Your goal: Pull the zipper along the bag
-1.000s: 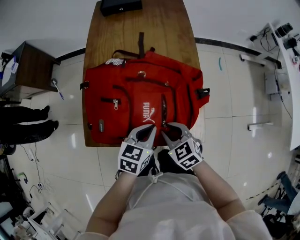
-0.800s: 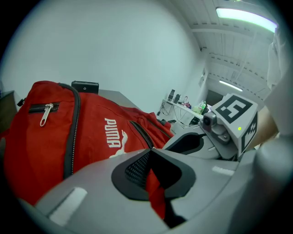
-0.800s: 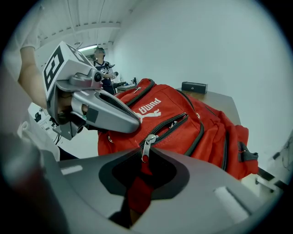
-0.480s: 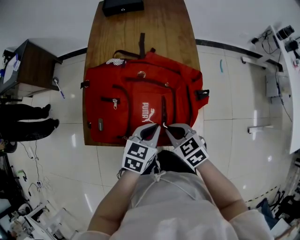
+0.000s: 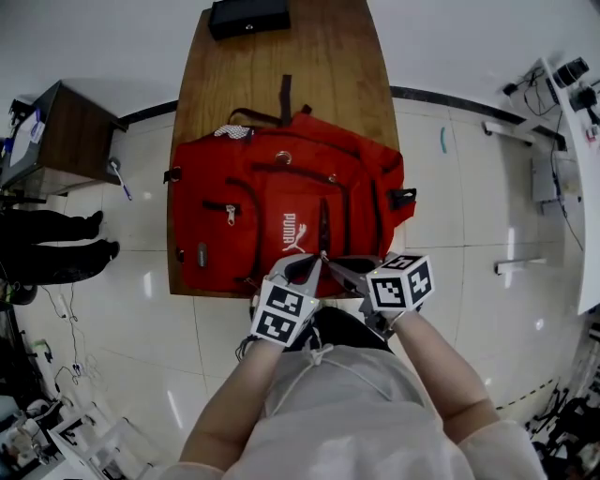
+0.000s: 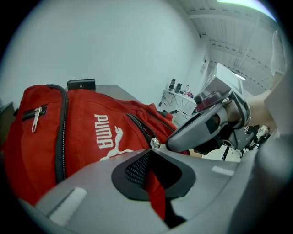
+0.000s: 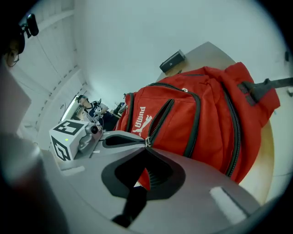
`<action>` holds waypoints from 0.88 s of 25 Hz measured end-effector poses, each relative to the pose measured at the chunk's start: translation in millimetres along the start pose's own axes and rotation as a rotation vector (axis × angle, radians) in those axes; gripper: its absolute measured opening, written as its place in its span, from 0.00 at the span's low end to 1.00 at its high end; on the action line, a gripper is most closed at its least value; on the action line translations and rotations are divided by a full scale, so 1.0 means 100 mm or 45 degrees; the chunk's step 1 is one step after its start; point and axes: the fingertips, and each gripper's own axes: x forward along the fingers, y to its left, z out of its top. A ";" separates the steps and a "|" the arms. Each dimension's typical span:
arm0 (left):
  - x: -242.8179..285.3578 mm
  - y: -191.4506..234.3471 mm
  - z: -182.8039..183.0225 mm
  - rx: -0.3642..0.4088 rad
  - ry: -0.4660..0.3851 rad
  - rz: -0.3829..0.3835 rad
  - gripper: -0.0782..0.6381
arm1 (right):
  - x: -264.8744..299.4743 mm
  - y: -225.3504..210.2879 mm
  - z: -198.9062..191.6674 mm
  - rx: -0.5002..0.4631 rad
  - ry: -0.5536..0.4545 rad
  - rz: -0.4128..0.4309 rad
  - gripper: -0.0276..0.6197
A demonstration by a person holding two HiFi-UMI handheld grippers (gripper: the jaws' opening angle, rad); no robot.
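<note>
A red backpack (image 5: 281, 211) lies flat on the wooden table (image 5: 281, 75), its white logo facing up. A black zipper track (image 5: 324, 220) runs down the front pocket to the near edge. My left gripper (image 5: 312, 263) is shut on a fold of the red fabric (image 6: 155, 192) just left of the track's end. From the right, my right gripper (image 5: 331, 265) meets it tip to tip, shut on the metal zipper pull (image 7: 147, 142). The pull (image 6: 154, 145) shows at the jaw tips in both gripper views.
A black box (image 5: 248, 16) sits at the table's far end. A dark side table (image 5: 47, 141) and a person's legs (image 5: 56, 248) are at the left. The bag's near edge overhangs the table edge above the tiled floor (image 5: 459, 206).
My right gripper's jaws have shut at the zipper's near end, and its marker cube has swung out to the right. The left gripper has stayed clamped on the fabric.
</note>
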 end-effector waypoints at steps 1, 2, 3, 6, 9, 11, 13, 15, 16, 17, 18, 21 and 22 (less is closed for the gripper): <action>0.00 0.00 0.00 -0.011 0.004 -0.005 0.12 | 0.00 0.00 0.02 0.038 -0.013 0.015 0.05; 0.01 0.01 0.00 -0.018 0.007 -0.009 0.12 | 0.00 0.00 0.03 0.087 -0.028 0.034 0.05; 0.01 0.01 0.00 -0.021 0.007 -0.012 0.12 | 0.00 0.00 0.05 0.143 -0.045 0.057 0.05; 0.01 0.01 0.00 -0.028 0.009 -0.015 0.12 | 0.01 0.00 0.12 0.317 -0.105 0.130 0.05; 0.02 0.01 0.00 -0.038 0.017 -0.016 0.12 | 0.01 0.00 0.19 0.376 -0.142 0.144 0.05; 0.04 0.00 0.00 -0.053 0.019 -0.016 0.12 | 0.01 -0.01 0.23 0.440 -0.174 0.155 0.05; 0.06 0.01 -0.01 -0.060 0.030 -0.007 0.12 | 0.00 -0.03 0.30 0.505 -0.212 0.159 0.05; 0.08 0.03 -0.02 -0.061 0.046 0.008 0.12 | 0.00 -0.07 0.38 0.513 -0.234 0.131 0.05; 0.08 0.03 -0.02 -0.064 0.054 0.011 0.12 | 0.00 -0.08 0.42 0.511 -0.237 0.109 0.05; 0.09 0.03 -0.02 -0.070 0.060 0.010 0.12 | 0.00 -0.10 0.44 0.515 -0.237 0.089 0.05; 0.09 0.03 -0.02 -0.078 0.064 0.005 0.12 | 0.00 -0.11 0.46 0.528 -0.241 0.075 0.05; 0.09 0.02 -0.02 -0.101 0.076 -0.022 0.12 | -0.03 -0.17 0.57 0.570 -0.276 0.065 0.05; 0.10 0.02 -0.02 -0.106 0.082 -0.030 0.12 | -0.04 -0.19 0.61 0.574 -0.285 0.058 0.05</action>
